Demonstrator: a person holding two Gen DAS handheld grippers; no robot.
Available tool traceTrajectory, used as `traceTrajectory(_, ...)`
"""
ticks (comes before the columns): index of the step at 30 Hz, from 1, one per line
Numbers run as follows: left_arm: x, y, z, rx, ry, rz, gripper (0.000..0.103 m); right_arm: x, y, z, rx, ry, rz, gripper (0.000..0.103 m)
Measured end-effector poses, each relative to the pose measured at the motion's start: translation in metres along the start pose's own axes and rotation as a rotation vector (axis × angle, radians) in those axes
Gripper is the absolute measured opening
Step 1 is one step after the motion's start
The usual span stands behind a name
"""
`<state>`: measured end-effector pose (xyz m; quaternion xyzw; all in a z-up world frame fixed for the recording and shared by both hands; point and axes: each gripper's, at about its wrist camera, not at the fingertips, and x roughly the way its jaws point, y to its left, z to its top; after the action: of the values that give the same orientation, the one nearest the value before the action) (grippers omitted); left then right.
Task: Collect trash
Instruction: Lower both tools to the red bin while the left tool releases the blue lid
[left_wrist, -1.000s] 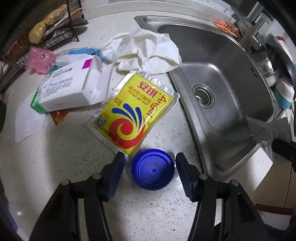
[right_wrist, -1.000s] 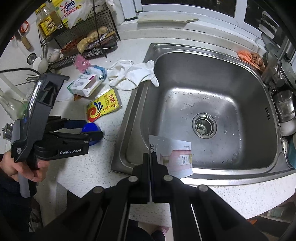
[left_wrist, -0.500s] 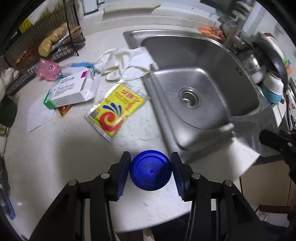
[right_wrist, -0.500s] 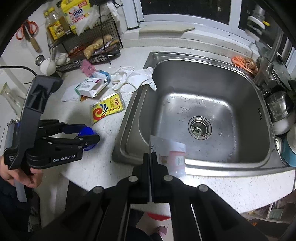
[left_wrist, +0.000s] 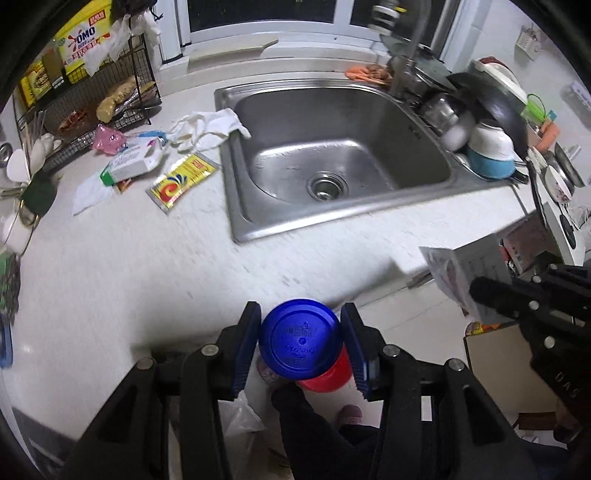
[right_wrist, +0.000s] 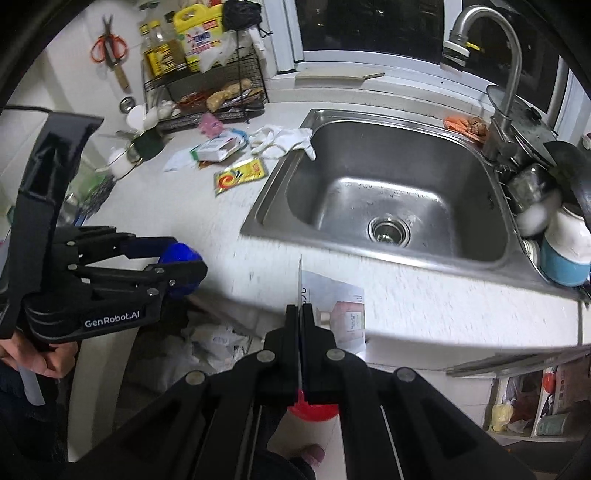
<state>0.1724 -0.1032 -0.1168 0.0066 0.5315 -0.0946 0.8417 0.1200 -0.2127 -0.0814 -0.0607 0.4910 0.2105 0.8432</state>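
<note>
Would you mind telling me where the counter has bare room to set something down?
The front strip of the counter is bare, bordered by the sink on its right and the yellow yeast packet behind. It is crowded further back, where the medicine box, white cloth and wire rack bunch together.

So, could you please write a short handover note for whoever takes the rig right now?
Left gripper: shut on the blue lid, held off the counter's front edge, above a red bin on the floor.
Right gripper: shut on a paper leaflet, also past the counter's front edge.
Done: both pieces are picked up; neither is dropped yet.
Left on the counter: the yellow packet, the white box, the pink wrapper, a white paper scrap and the white cloth by the sink.
</note>
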Motion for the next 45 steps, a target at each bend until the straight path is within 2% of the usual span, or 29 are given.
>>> traceTrajectory(9,-0.011,-0.049,-0.051,-0.007,0.008,0.004,0.042,-0.022,-0.003,-0.062,-0.022,0.018,0.025,0.001)
traceTrajectory(14,0.003,-0.058,-0.069,-0.02,0.041,-0.021,0.042,-0.015,-0.007,-0.087,-0.009,0.057,0.038,0.001)
traceTrajectory(19,0.023,-0.068,-0.081,0.012,0.073,-0.05,0.043,-0.002,-0.012,-0.1,0.017,0.084,0.03,0.001)
traceTrajectory(23,0.058,-0.069,-0.087,0.023,0.106,-0.07,0.043,0.022,-0.018,-0.113,0.056,0.116,0.043,0.001)
traceTrajectory(28,0.121,-0.068,-0.1,0.042,0.134,-0.084,0.043,0.06,-0.029,-0.131,0.09,0.145,0.043,0.001)
traceTrajectory(32,0.185,-0.068,-0.116,0.055,0.162,-0.103,0.043,0.103,-0.042,-0.152,0.117,0.152,0.034,0.001)
traceTrajectory(37,0.259,-0.072,-0.14,0.086,0.2,-0.089,0.043,0.162,-0.06,-0.179,0.163,0.154,0.022,0.001)
traceTrajectory(42,0.299,-0.075,-0.152,0.102,0.215,-0.113,0.043,0.205,-0.07,-0.2,0.188,0.166,0.018,0.001)
traceTrajectory(43,0.303,-0.074,-0.154,0.097,0.214,-0.119,0.044,0.21,-0.071,-0.203,0.191,0.166,0.015,0.001)
traceTrajectory(45,0.307,-0.071,-0.156,0.08,0.216,-0.135,0.055,0.22,-0.075,-0.207,0.201,0.17,0.011,0.001)
